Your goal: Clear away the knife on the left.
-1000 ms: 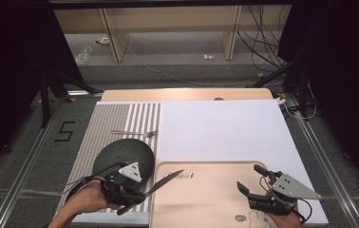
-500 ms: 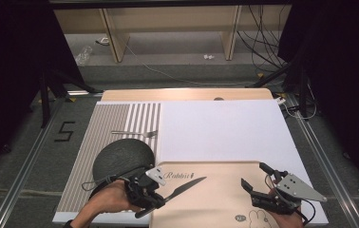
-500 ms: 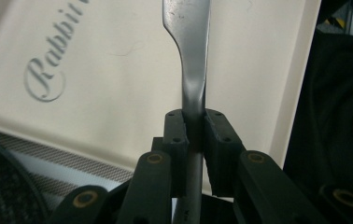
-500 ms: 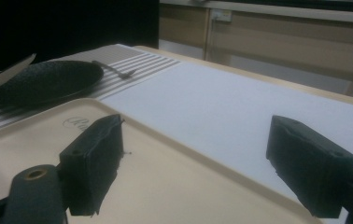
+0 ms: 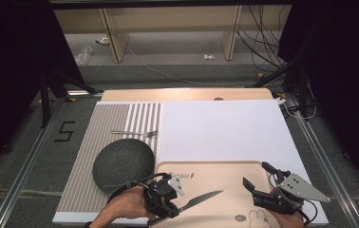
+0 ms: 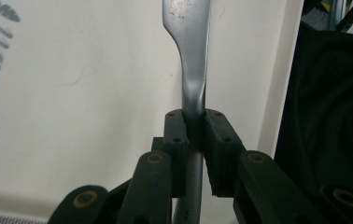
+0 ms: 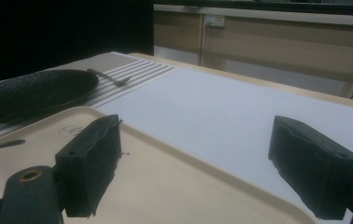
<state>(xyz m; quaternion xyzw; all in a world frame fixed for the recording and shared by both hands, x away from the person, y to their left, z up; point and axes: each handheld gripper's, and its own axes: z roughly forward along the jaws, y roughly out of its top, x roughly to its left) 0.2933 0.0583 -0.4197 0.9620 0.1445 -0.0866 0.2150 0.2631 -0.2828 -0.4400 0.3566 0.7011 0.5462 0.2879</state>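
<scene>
Left tongs (image 5: pixel 168 209) at the near edge of the surface (image 5: pixel 225 128), left of centre, pinching the handle of a table knife (image 5: pixel 199 199). In the left gripper view the two black pads (image 6: pixel 177 135) press on either side of the metal handle, and the blade runs straight away from the jaws over the cream tray. From the high view the knife points right and slightly far, its blade over the near-left part of the beige tray (image 5: pixel 225 171). Cannot tell whether the blade touches the tray or hangs just above it. A hand (image 5: pixel 123 211) grips the left tongs from the near side.

Right tongs (image 5: pixel 258 190) at the near right, over the right part of the tray, jaws spread wide with nothing between them. The right gripper view confirms it: the two pads (image 7: pixel 90 163) stand well apart, with bare tray and the white mat between them.

The tray lies at the near centre, with printed lettering at its far-left corner and a small drawing near its near edge. A dark round plate (image 5: pixel 123 161) sits just left of the tray, on a grey-and-white striped placemat (image 5: pixel 97 128). A fork (image 5: pixel 135 133) lies on the striped placemat on the far side of the plate, tines to the right. A white mat (image 5: pixel 220 128) covers the middle and right of the surface.
</scene>
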